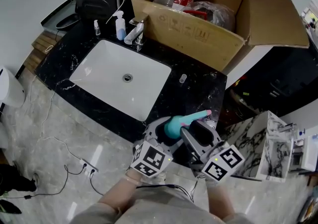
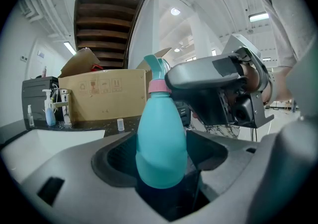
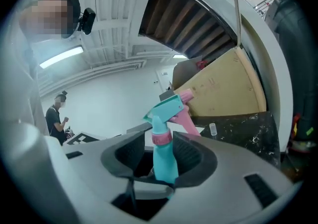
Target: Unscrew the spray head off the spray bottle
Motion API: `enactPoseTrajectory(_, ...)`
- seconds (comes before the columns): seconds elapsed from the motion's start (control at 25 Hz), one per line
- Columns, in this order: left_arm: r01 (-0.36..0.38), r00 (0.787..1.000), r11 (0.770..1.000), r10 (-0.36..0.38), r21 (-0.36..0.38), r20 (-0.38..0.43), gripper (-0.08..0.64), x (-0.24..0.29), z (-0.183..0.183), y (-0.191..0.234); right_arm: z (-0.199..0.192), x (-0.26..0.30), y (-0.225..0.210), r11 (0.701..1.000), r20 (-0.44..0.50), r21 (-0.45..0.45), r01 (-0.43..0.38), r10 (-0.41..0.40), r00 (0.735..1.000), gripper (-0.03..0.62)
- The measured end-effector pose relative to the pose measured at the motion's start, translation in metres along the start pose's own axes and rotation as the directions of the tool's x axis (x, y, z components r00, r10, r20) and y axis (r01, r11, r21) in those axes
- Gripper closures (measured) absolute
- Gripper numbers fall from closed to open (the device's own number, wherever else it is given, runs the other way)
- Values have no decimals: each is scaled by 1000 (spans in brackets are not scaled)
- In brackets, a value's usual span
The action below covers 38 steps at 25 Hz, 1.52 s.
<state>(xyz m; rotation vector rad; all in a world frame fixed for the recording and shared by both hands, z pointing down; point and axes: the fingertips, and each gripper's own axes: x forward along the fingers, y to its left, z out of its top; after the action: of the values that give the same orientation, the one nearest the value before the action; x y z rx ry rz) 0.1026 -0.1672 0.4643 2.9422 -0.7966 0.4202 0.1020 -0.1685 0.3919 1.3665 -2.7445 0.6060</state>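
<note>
Currently, your left gripper [image 2: 161, 151] has its jaws wide apart, clamped on the body of the teal spray bottle [image 2: 160, 128], which sits at 5 o'clock from the sink [image 1: 102, 61]. Your right gripper [image 3: 159, 154], jaws about half closed, grips the pink collar [image 3: 161, 138] under the spray head [image 3: 168, 111].

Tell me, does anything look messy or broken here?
Nothing is spilled or broken. One odd thing: a white power strip lies loose on the grey marble floor in front of the white sink, right where feet could trip on it.
</note>
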Motion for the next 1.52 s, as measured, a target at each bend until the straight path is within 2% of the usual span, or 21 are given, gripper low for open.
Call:
enactPoseTrajectory(0.2, -2, 1000, 1000, 2, 1, 1, 241, 0, 0, -1, 5, 11, -3, 998, -9, -47, 46, -46, 999, 401)
enactPoseTrajectory(0.36, -3, 1000, 1000, 3, 3, 2, 241, 1, 0, -2, 7, 13, -3, 993, -13, -98, 60, -62, 998, 449)
enactPoseTrajectory(0.48, -3, 1000, 1000, 3, 4, -1, 241, 1, 0, -1, 12, 12, -2, 992, 24, -115, 60, -57, 998, 453)
enactPoseTrajectory(0.68, -2, 1000, 1000, 2, -1, -5, 240, 1, 0, 0, 26, 10, 1, 990, 75, -136, 45, -35, 997, 454)
enactPoseTrajectory(1.0, 14, 1000, 1000, -14, -14, 25, 238, -2, 2, -3, 47, 4, 8, 990, 86, -143, -14, 27, 996, 456)
enactPoseTrajectory(1.52, -5, 998, 1000, 6, -24, 68, 238, -22, 25, -4, 84, -8, 20, 979, 91, -199, -45, 64, 994, 456)
